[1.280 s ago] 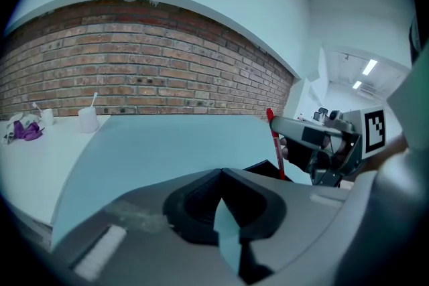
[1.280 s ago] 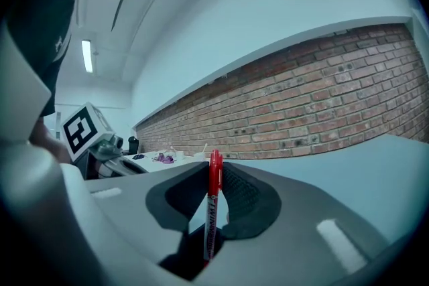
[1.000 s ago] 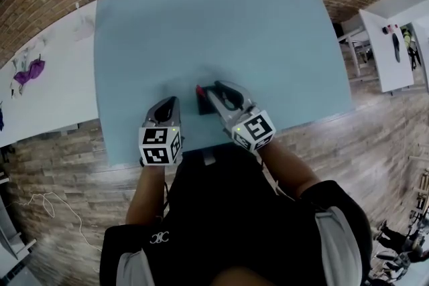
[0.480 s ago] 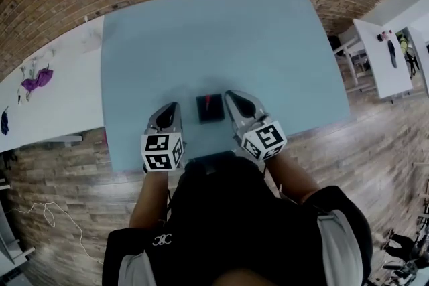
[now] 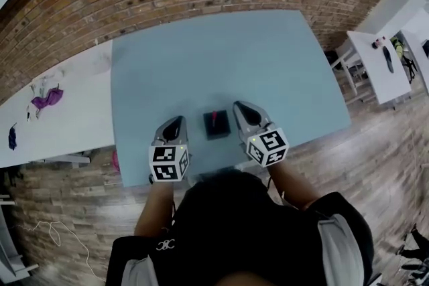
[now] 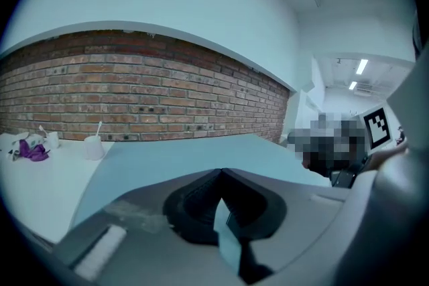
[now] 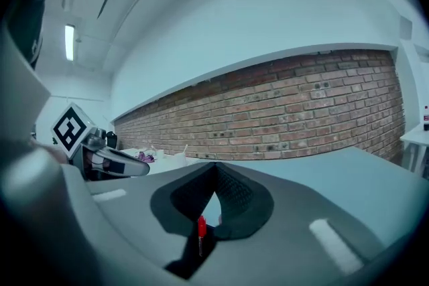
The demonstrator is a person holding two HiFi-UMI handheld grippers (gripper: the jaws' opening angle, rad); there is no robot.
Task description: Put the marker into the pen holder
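Jaws, left gripper (image 6: 221,172): tips together, nothing between them; only pale blue surface (image 6: 181,154) shows through the gap beneath the tips

Jaws, right gripper (image 7: 215,164): tips together, empty; the red marker (image 7: 201,227) shows through the gap beneath the tips, farther off on the surface and not held

Marker (image 5: 213,118): red, stands in the pen holder (image 5: 218,128) with its red end up, clear of both grippers

Pen holder: black, square from above, rests on the surface (image 5: 221,57) near its front edge, between the two grippers and touching neither

Left gripper (image 5: 177,120): held over the front edge of the surface, just left of the pen holder, its marker cube (image 5: 168,163) toward the person (image 5: 248,231); it also shows at the left of the right gripper view

Right gripper (image 5: 238,106): held just right of the pen holder, tips reaching a little past it

Surface: pale blue, rectangular; it carries only the pen holder with its marker

Surroundings: brick wall (image 6: 134,90) behind the surface; white table (image 5: 60,110) on the left with a purple item (image 5: 45,100) and, in the left gripper view, a white cup (image 6: 92,148); wood-patterned floor (image 5: 67,211) below
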